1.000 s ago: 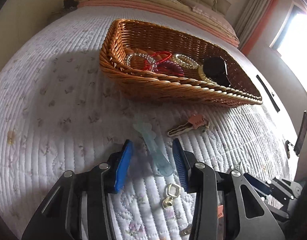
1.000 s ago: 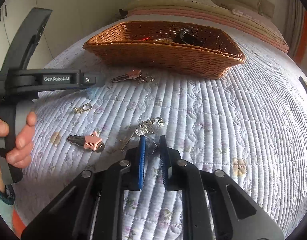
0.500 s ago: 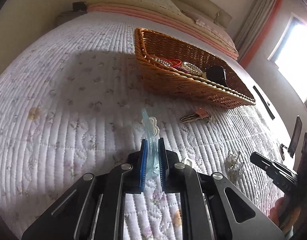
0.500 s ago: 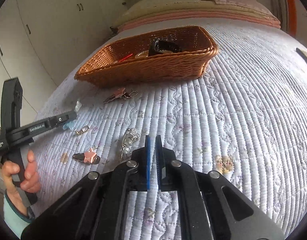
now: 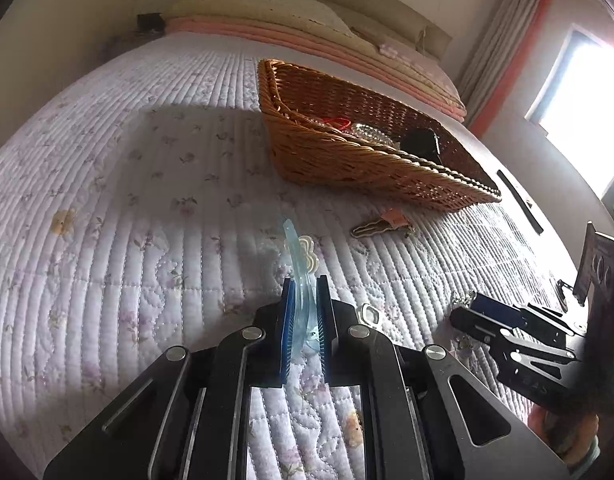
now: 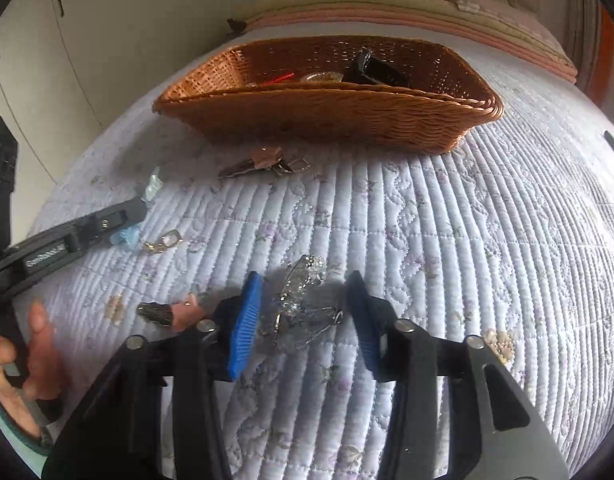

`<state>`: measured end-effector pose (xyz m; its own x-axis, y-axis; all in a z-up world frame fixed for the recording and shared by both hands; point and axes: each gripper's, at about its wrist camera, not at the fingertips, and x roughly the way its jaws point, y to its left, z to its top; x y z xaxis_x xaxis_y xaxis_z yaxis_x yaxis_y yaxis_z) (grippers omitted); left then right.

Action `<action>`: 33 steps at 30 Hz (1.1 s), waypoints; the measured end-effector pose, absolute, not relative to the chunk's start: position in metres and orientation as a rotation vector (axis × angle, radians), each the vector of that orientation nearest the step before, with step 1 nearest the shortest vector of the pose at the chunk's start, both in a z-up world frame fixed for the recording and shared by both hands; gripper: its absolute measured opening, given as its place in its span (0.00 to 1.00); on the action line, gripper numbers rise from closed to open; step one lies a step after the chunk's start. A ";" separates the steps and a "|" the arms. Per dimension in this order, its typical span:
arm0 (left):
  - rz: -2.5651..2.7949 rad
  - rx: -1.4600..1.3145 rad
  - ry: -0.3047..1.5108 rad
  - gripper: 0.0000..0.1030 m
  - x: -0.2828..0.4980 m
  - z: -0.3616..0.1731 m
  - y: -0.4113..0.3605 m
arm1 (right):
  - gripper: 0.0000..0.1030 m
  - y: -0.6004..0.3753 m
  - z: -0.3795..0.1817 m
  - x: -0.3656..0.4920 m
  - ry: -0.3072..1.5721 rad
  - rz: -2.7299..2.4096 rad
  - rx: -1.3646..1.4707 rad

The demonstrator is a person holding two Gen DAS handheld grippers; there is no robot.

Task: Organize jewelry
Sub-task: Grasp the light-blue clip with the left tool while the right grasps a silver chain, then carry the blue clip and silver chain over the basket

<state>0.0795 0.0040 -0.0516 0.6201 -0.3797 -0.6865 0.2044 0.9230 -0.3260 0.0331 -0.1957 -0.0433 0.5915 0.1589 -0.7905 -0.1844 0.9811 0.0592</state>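
My left gripper is shut on a pale blue translucent hair clip with a cream flower and holds it above the quilt. The clip also shows in the right wrist view. My right gripper is open, its blue pads on either side of a silver crystal hair clip lying on the quilt. A wicker basket at the back holds bracelets, a red band and a black clip; it also shows in the left wrist view.
On the quilt lie a pink-and-dark clip near the basket, a second pink clip left of my right gripper, and a small gold square earring. Pillows line the headboard. A cupboard stands at the left.
My left gripper closed on the pale blue clip and lifted it. My right gripper was shut beside the silver clip and has opened around it.
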 end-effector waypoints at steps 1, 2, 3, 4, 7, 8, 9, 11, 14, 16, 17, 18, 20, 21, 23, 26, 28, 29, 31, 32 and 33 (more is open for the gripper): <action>-0.338 -0.217 0.835 0.09 0.079 -0.051 0.003 | 0.16 -0.195 -0.044 0.034 0.913 0.193 -0.037; -0.339 -0.210 0.831 0.09 0.078 -0.051 0.002 | 0.14 -0.195 -0.043 0.034 0.905 0.199 -0.031; -0.339 -0.203 0.827 0.09 0.077 -0.050 0.001 | 0.08 -0.196 -0.042 0.033 0.900 0.207 -0.023; -0.340 -0.196 0.821 0.09 0.076 -0.049 0.000 | 0.03 -0.197 -0.042 0.032 0.896 0.212 -0.017; -0.341 -0.186 0.796 0.09 0.072 -0.046 -0.002 | 0.03 -0.206 -0.028 0.019 0.834 0.239 0.035; -0.346 -0.186 0.787 0.09 0.071 -0.044 -0.001 | 0.03 -0.208 -0.024 0.016 0.827 0.244 0.048; -0.350 -0.185 0.781 0.09 0.070 -0.043 -0.001 | 0.03 -0.211 -0.021 0.014 0.817 0.258 0.066; -0.349 -0.185 0.774 0.09 0.069 -0.042 -0.001 | 0.03 -0.215 -0.015 0.010 0.807 0.274 0.083; -0.363 -0.204 0.749 0.09 0.066 -0.036 0.002 | 0.03 -0.221 -0.006 0.005 0.785 0.294 0.105; -0.390 -0.240 0.736 0.09 0.064 -0.031 0.007 | 0.03 -0.224 0.001 0.002 0.769 0.300 0.107; -0.408 -0.262 0.733 0.09 0.064 -0.029 0.008 | 0.03 -0.225 0.009 -0.001 0.753 0.314 0.112; -0.423 -0.284 0.725 0.09 0.063 -0.026 0.010 | 0.03 -0.228 0.014 0.003 0.747 0.320 0.115; -0.441 -0.301 0.706 0.09 0.061 -0.017 0.012 | 0.03 -0.229 0.027 0.002 0.718 0.344 0.129; -0.452 -0.305 0.691 0.09 0.060 -0.010 0.012 | 0.03 -0.230 0.033 0.002 0.704 0.348 0.133; -0.468 -0.295 0.660 0.09 0.060 0.004 0.010 | 0.03 -0.230 0.047 0.005 0.671 0.352 0.129; -0.478 -0.255 0.614 0.09 0.065 0.029 0.003 | 0.03 -0.227 0.070 0.013 0.623 0.355 0.108; -0.480 -0.228 0.586 0.09 0.072 0.046 -0.003 | 0.03 -0.224 0.083 0.021 0.596 0.352 0.093; -0.479 -0.218 0.576 0.09 0.075 0.053 -0.007 | 0.03 -0.222 0.093 0.028 0.577 0.352 0.084; -0.474 -0.198 0.560 0.09 0.085 0.063 -0.013 | 0.03 -0.219 0.110 0.046 0.540 0.344 0.067; -0.468 -0.188 0.554 0.09 0.093 0.067 -0.016 | 0.03 -0.219 0.113 0.052 0.534 0.342 0.065; -0.466 -0.182 0.552 0.09 0.101 0.069 -0.019 | 0.03 -0.218 0.119 0.063 0.524 0.340 0.060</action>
<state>0.1008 -0.0193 0.0694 0.7512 -0.4716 -0.4618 0.3760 0.8808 -0.2879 0.0629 -0.2178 0.1187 0.8111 0.3334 -0.4806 -0.3029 0.9423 0.1425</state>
